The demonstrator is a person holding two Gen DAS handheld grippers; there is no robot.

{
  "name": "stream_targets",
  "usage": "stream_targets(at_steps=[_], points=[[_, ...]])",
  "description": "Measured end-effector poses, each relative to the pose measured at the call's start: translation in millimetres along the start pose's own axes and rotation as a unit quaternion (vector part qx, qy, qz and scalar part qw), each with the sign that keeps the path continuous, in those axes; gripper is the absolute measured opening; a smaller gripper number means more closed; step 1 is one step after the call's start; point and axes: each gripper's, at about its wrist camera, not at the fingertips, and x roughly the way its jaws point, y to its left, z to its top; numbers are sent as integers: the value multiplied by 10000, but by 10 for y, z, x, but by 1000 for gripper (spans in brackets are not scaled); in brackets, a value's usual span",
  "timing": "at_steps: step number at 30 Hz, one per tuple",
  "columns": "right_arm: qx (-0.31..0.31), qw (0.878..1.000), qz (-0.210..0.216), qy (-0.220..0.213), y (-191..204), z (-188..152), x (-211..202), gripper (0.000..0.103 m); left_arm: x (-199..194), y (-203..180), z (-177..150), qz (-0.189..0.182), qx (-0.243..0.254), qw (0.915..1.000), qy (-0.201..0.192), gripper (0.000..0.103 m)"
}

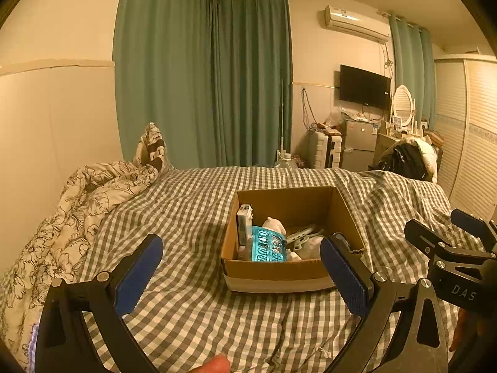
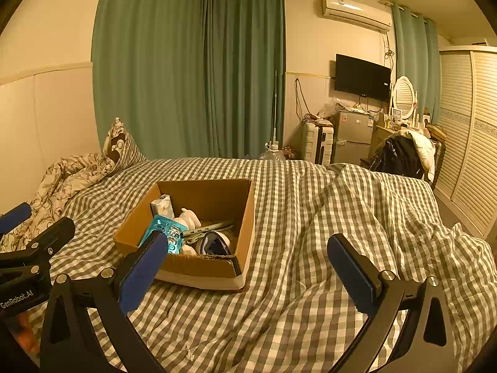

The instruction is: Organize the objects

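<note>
Both hand-held grippers, left (image 1: 241, 272) and right (image 2: 248, 269), gape empty; we'd grip the light, stiff box (image 1: 281, 275) by its rim, frame centre.

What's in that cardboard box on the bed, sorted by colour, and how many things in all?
Inside the cardboard box, as far as the jumble shows:
White or pale: 3 - small carton, soft toy, plastic hanger-like piece
Turquoise: 1 - blister pack
Dark blue and white: 1 - folded fabric item
Total: 5 distinguishable; more may lie hidden underneath.
</note>
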Motion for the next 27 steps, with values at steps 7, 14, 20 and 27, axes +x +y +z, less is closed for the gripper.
stream_targets(at_steps=[7,14,20,27], points=[[-14,10000,11,19,0,-27,10,103,11,4,-9,-10,8,10000,34,103],[-21,10000,11,30,2,-28,17,103,17,10,-2,-9,9,10000,36,103],[-35,10000,19,45,6,-46,24,103,15,9,0,-1,15,10000,33,103],[-49,10000,26,57,11,-56,32,103,15,7,-2,2,22,10000,39,103]])
